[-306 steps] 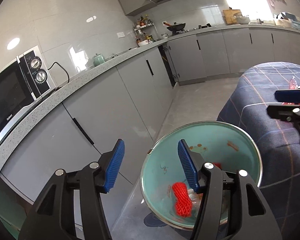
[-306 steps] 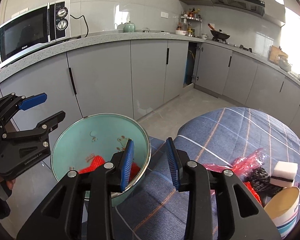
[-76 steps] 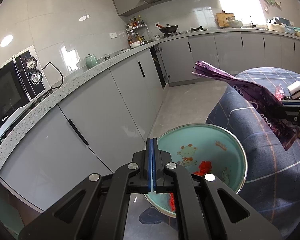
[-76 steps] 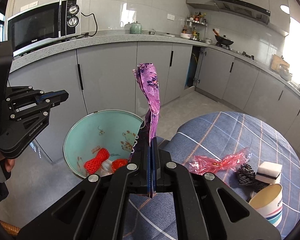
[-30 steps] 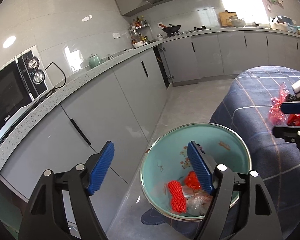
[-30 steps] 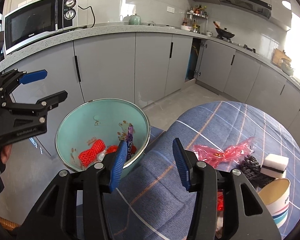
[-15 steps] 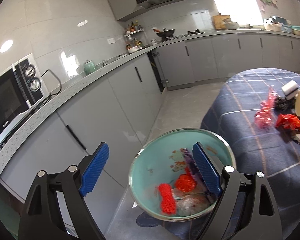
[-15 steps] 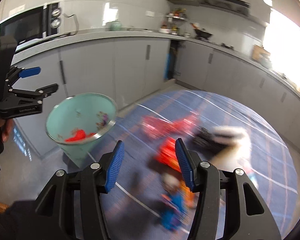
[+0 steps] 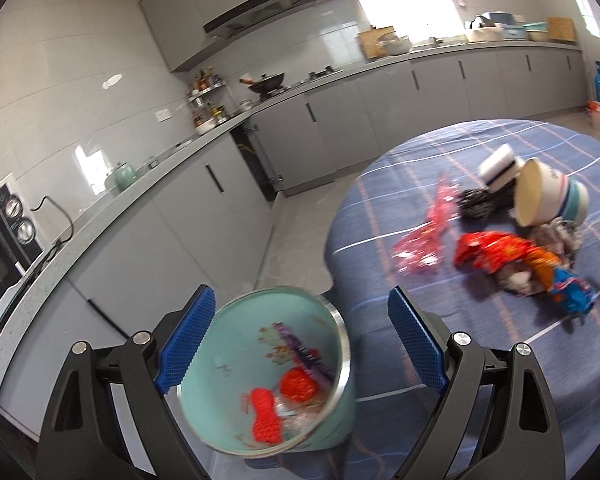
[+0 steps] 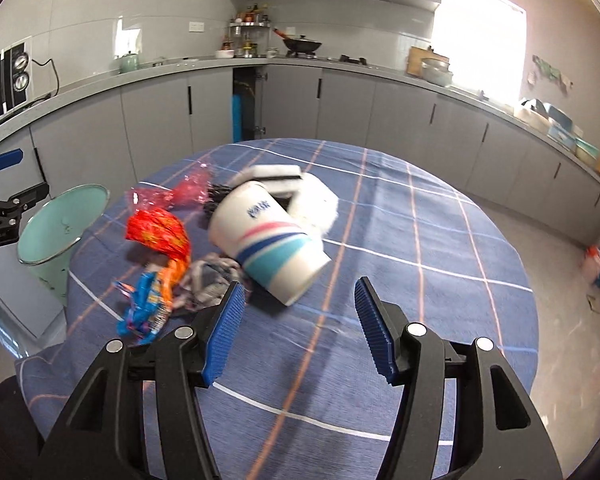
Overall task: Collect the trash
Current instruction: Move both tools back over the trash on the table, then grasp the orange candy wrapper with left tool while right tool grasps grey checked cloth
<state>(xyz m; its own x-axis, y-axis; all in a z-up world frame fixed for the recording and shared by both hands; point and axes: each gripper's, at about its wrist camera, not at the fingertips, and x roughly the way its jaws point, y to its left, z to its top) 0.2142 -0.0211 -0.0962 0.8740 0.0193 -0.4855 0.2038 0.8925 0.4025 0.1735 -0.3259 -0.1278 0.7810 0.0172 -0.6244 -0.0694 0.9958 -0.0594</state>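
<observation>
With the purple wrapper point(image 9: 306, 356) now lying in the mint-green metal bin point(image 9: 332, 320), the right gripper point(image 10: 298, 322) has swung empty, jaws spread, to the tipped striped paper cup point(image 10: 270, 240) on the blue checked tablecloth point(image 10: 420, 240); the left gripper point(image 9: 296, 346), jaws spread, straddles the bin.

Surface point(image 10: 420, 240) w/ navy-blue cloth, plaid of white & orange lines. Bin point(image 9: 204, 360) mint green inside, silvery rim, small cartoon prints; holds red netting point(image 9: 265, 412) & purple wrapper point(image 9: 304, 354). Paper cup point(image 10: 268, 240) white w/ pink, dark blue & teal stripes, blue lettering. Wrapper point(image 10: 158, 230) red-orange; another packet point(image 10: 148, 308) blue & orange. Pink-red clear plastic point(image 10: 168, 194). Sponge point(image 10: 276, 172) white w/ black band. Both tools black w/ blue pads point(image 10: 224, 326). Cabinets point(image 10: 340, 108) grey.
</observation>
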